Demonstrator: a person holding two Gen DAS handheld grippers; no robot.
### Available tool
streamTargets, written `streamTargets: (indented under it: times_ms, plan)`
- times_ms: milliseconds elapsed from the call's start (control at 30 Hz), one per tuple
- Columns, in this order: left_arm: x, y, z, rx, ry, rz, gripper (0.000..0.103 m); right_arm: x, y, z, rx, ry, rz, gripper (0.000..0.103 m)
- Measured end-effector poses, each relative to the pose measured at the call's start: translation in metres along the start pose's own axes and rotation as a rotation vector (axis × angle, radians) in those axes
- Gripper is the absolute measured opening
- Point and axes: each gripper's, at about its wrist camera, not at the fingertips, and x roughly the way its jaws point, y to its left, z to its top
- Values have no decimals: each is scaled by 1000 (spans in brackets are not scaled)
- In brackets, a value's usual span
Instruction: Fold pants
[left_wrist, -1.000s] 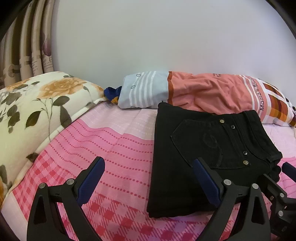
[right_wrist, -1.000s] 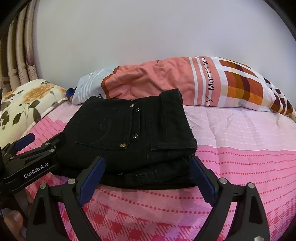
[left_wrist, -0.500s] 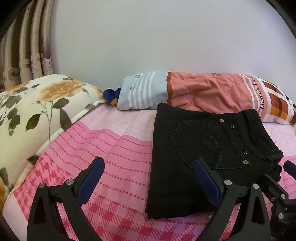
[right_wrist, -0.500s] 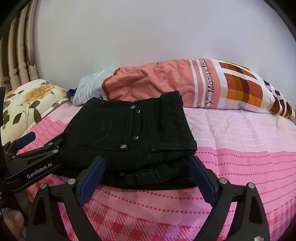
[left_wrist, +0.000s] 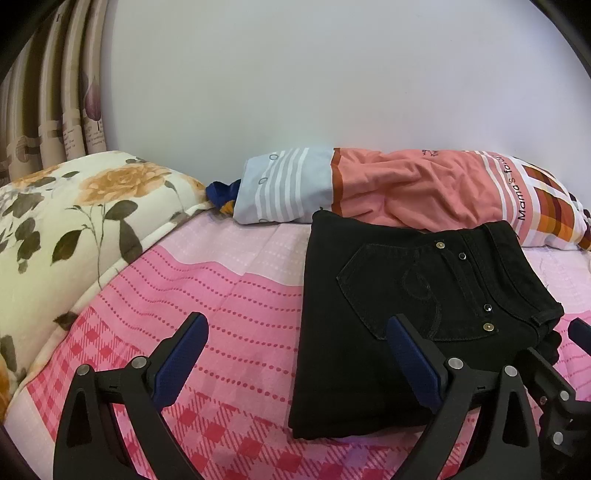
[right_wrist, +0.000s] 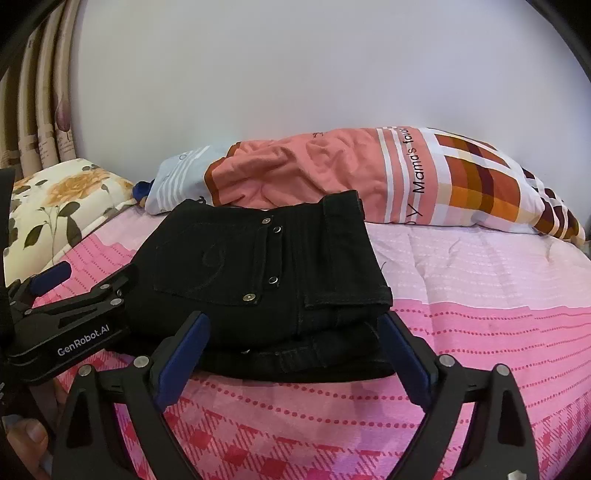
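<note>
Black denim, folded into a thick rectangle, lies on the pink bedsheet (left_wrist: 229, 280): these are the pants (left_wrist: 406, 295), back pocket up, their far edge touching the striped pillow (left_wrist: 424, 188) by the wall.

From the left wrist view, the left gripper (left_wrist: 295, 354) hangs low over the sheet, tilted down toward the bed, jaws spread wide with nothing between them. One blue finger sits over bare sheet, the other over the near left part of the bundle. A floral pillow (left_wrist: 74, 221) lies far left.

From the right wrist view, the right gripper (right_wrist: 295, 350) is likewise gaping and empty, angled down at the near edge of the pants, where the stacked layers show. The left tool's black body lies at the left, beside the bundle, a fingertip of the person's hand (right_wrist: 26, 439) below it.

The fold looks finished to me. If anything remains, it is squaring up: press the top layer flat rather than pinching, so the loose near edges don't slide apart.
</note>
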Motion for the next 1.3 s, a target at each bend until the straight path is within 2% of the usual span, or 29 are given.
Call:
streamTargets:
  times_ms: [1300]
  plan:
    - [1,-3,2,5,-7,8,98,2,0,-2,-11,2,-7,93]
